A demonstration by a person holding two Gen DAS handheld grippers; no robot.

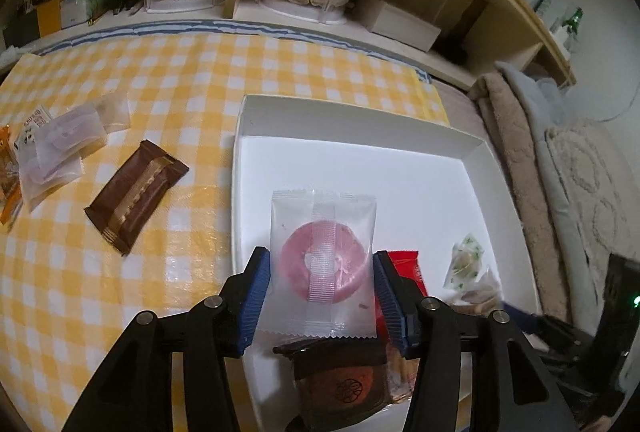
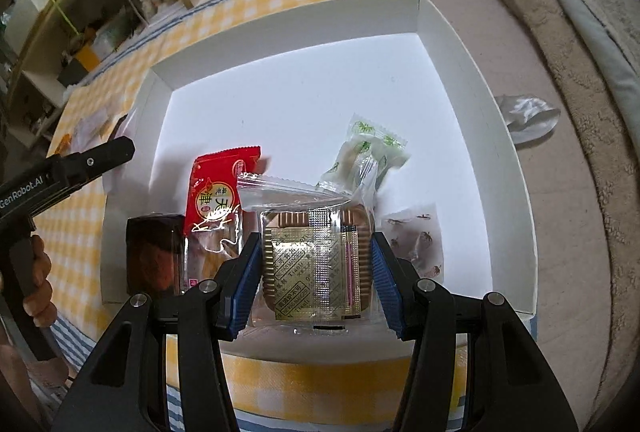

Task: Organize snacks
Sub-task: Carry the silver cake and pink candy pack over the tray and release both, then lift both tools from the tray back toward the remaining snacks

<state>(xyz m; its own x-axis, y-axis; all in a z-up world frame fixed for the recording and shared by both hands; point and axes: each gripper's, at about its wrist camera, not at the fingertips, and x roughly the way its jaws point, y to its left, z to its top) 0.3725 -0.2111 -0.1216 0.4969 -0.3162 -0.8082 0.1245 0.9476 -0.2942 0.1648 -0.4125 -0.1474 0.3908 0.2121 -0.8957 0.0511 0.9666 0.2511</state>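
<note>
Presently: white box (image 2: 476, 80), centre frame, collecting the snacks; red packet (image 2: 218, 192) and green sweets (image 2: 372, 148) already inside. Left gripper (image 1: 322, 268), lower centre, part-open, pads flanking the pink ring biscuit packet (image 1: 324, 264) over the box, apparently for setting down. Right gripper (image 2: 316, 260) likewise clasps the gold-tray pastry (image 2: 316, 260). Brown bar (image 1: 136, 196) left on the checked cloth (image 1: 160, 80).

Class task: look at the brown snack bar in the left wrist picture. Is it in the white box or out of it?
Out. The brown snack bar lies on the yellow checked tablecloth, left of the white box wall.
</note>
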